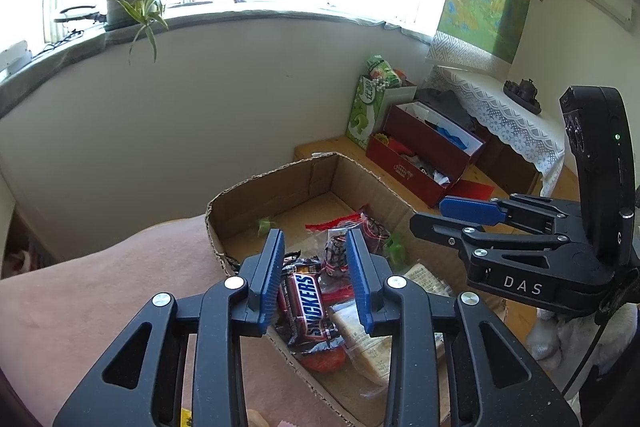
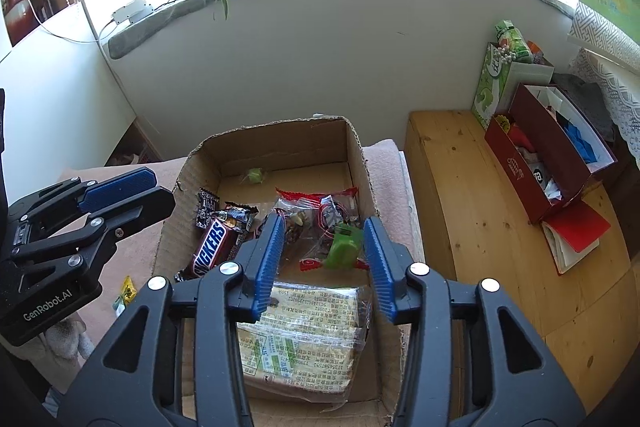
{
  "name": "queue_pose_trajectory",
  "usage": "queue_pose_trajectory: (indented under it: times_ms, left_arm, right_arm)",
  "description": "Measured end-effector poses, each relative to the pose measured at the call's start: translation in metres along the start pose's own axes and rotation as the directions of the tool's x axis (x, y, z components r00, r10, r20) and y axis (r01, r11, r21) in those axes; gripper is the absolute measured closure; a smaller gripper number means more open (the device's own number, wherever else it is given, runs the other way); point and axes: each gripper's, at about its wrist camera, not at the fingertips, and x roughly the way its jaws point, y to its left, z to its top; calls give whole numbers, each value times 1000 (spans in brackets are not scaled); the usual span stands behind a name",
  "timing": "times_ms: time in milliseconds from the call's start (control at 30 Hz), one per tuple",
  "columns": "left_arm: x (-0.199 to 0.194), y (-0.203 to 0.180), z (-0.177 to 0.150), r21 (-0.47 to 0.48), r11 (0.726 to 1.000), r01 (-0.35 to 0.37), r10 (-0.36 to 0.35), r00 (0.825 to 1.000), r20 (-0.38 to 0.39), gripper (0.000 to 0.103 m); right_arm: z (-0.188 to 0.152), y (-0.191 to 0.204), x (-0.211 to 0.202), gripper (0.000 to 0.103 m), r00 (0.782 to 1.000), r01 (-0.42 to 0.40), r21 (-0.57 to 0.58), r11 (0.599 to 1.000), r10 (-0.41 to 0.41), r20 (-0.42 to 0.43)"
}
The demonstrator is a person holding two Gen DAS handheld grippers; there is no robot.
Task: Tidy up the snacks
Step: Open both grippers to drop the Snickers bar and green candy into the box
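Both grippers hang over an open cardboard box [image 2: 280,143] of snacks, each with its blue pads parted and nothing pinched between them. The right gripper [image 2: 324,227] is released above the middle of the box; a small green wrapped sweet [image 2: 343,247] shows in the gap between its fingers, clear of the left pad and very near the right one, though whether it touches that pad cannot be told. The left gripper [image 1: 316,245] is likewise let go, its fingers standing apart above a Snickers bar [image 1: 310,301] that lies below in the box, not gripped. In the right wrist view the left gripper shows at nine o'clock, beside the box's left wall, and the Snickers bar sits at about ten o'clock from the right gripper's tips. Toward twelve o'clock from those tips lie clear bags of mixed snacks with red trim [image 2: 320,207], and farther on, near the box's far wall, a second green sweet [image 2: 255,175]. At six o'clock, under the right gripper's arms, lies a flat packet of pale biscuits [image 2: 304,339] with printed text. The box rests on a pink cloth [image 1: 100,287]. At three o'clock stands a wooden bench [image 2: 460,195] carrying a dark red box [image 2: 560,163] of oddments and a green carton [image 2: 490,83].
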Motion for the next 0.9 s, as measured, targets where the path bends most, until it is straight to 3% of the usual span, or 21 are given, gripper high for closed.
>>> queue_pose_trajectory:
  times_ms: [133, 300, 400, 533, 900]
  left_arm:
    - [-4, 1, -1, -4, 1000, 1, -1, 1000, 5, 70]
    - [-14, 1, -3, -1, 1000, -1, 1, 1000, 19, 70]
    - [-22, 2, -4, 2, 1000, -3, 3, 1000, 30, 70]
    - [-35, 2, -8, 5, 1000, -1, 1, 999, 49, 56]
    - [-66, 17, -27, 6, 1000, -19, 18, 997, 73, 49]
  right_arm:
    - [-2, 2, -5, 45, 1000, 19, -3, 1000, -19, 14]
    - [-3, 5, -13, 35, 999, 31, -8, 999, -31, 26]
    - [-5, 9, -18, 34, 999, 35, -9, 999, -35, 33]
    - [-8, 17, -27, 24, 998, 41, -17, 999, -40, 49]
    - [-25, 35, -54, 18, 995, 38, 2, 999, -38, 88]
